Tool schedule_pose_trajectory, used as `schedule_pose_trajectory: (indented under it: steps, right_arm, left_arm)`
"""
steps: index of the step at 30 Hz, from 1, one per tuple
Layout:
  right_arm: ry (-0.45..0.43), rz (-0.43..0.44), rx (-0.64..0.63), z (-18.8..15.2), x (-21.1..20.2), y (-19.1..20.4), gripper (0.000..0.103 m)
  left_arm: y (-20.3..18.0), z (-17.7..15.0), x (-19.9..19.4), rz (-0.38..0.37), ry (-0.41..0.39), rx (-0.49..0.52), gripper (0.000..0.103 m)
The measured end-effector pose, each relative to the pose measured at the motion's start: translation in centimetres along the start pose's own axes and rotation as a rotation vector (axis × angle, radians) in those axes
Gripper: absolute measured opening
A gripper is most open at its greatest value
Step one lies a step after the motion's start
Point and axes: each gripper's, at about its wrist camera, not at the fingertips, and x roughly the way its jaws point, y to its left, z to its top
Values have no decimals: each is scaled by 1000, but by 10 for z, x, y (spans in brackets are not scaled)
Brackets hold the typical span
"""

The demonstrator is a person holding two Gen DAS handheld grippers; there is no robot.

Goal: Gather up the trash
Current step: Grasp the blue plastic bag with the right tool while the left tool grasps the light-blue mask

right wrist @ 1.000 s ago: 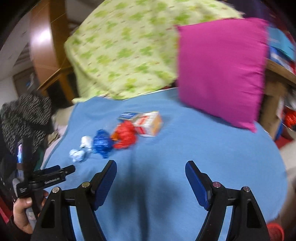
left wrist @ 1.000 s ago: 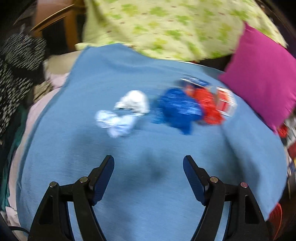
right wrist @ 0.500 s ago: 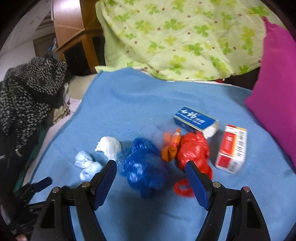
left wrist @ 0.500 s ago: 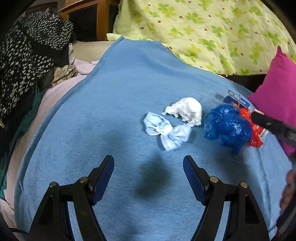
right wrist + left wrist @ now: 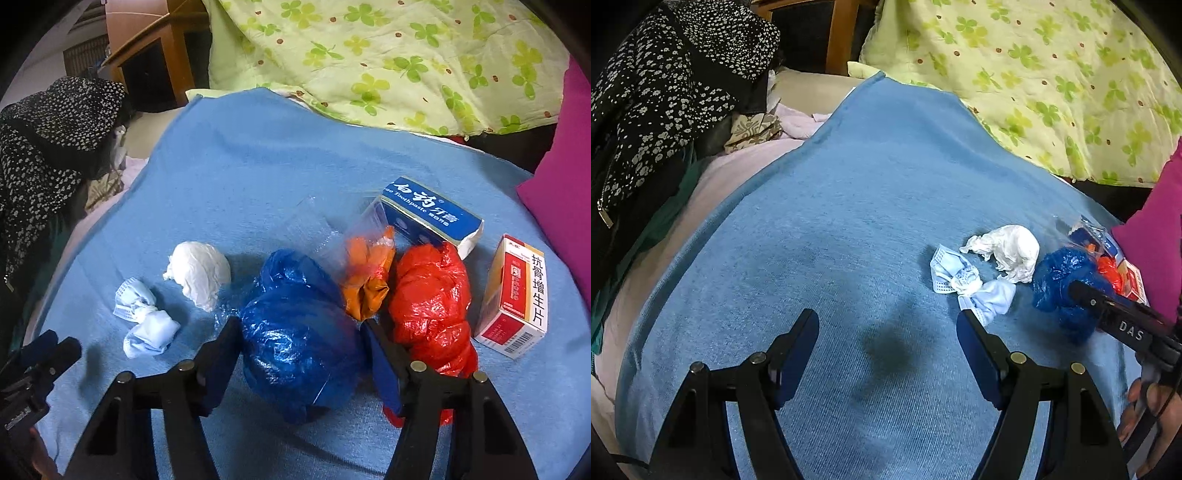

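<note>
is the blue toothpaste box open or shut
Open: the toothpaste box lies flat with its right end flap gaping, white inside showing.

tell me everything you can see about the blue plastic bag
The blue plastic bag is a crumpled, glossy ball of thin dark blue film, bunched and wrinkled, lying on the blue blanket. It sits between the fingers of the right gripper, whose jaws have just been closing around it and now press its sides. A clear plastic wrapper lies against its far side, an orange bag touches its upper right, and a red plastic bag lies just right.
</note>
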Motion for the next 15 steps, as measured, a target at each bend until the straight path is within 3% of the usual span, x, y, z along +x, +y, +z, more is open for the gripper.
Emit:
schedule_pose_trajectory:
  steps: [15]
  right_arm:
    - [-99, 82, 104, -44, -65, -19, 66]
  left_arm:
    - [-36, 22, 27, -54, 62, 2, 77]
